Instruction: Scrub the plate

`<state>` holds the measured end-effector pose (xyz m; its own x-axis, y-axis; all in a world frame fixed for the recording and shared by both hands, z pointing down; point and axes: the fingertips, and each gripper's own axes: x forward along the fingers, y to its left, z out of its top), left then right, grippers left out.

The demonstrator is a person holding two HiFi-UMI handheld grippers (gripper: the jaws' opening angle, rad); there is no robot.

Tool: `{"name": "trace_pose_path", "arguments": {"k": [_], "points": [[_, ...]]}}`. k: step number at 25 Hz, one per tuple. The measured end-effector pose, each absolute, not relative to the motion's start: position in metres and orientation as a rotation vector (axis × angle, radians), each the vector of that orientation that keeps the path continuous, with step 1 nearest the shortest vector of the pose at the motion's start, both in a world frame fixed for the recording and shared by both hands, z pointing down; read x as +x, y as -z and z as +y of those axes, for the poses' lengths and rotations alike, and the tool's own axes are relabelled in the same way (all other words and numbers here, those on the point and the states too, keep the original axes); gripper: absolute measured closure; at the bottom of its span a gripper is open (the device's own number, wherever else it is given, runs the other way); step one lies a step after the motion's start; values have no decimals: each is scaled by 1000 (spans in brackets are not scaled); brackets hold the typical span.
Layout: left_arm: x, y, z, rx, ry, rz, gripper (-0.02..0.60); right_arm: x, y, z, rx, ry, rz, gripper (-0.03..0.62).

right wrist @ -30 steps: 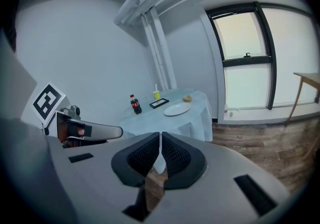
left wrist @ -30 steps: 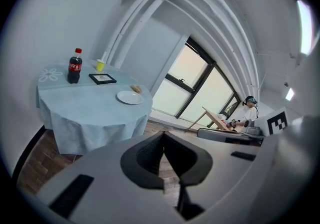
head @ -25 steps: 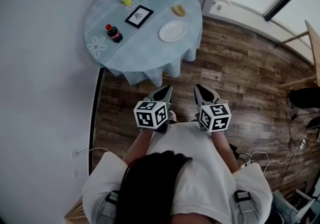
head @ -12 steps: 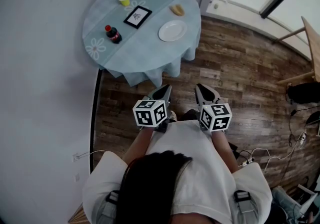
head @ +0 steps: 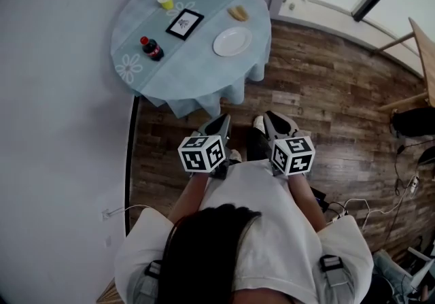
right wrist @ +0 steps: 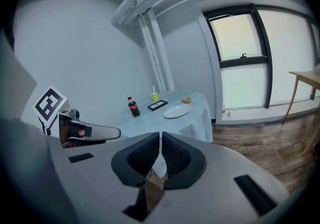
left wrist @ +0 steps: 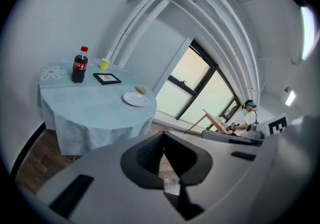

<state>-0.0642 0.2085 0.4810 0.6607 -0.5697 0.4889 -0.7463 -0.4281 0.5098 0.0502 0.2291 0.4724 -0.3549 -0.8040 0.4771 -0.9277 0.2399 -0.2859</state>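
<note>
A person [head: 262,228] in a white shirt is standing on a wooden floor [head: 326,92], holding a two-jaw gripper in each hand at waist height and pointing both toward a round table [head: 187,75] draped in pale blue cloth. The left gripper [head: 222,122] is showing its jaws pressed together with nothing between them, and the right gripper [head: 272,119] is likewise closed and empty, with only a sliver of light between its pads. The white plate [head: 232,41] is sitting bare on the right half of the tabletop (as the head view shows it), well apart from both sets of fingers, ahead of them and past the table's near edge. In the left gripper view it is lying up and to the left of the closed tips; in the right gripper view, just right of them and higher. A cola bottle [head: 151,47], a yellow cup [head: 165,1] and a framed picture [head: 184,24] are sharing the table, and a small tan object [head: 238,13], possibly a sponge, is resting near the plate
</note>
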Motion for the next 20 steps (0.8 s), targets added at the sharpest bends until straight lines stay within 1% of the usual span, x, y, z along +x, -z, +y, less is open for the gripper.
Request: {"name": "trace_pose_path", "arguments": {"k": [20], "points": [[-42,-489,159,2076,-322,-1113,572,84,-482,164,1533,-807,-2327,556]]}}
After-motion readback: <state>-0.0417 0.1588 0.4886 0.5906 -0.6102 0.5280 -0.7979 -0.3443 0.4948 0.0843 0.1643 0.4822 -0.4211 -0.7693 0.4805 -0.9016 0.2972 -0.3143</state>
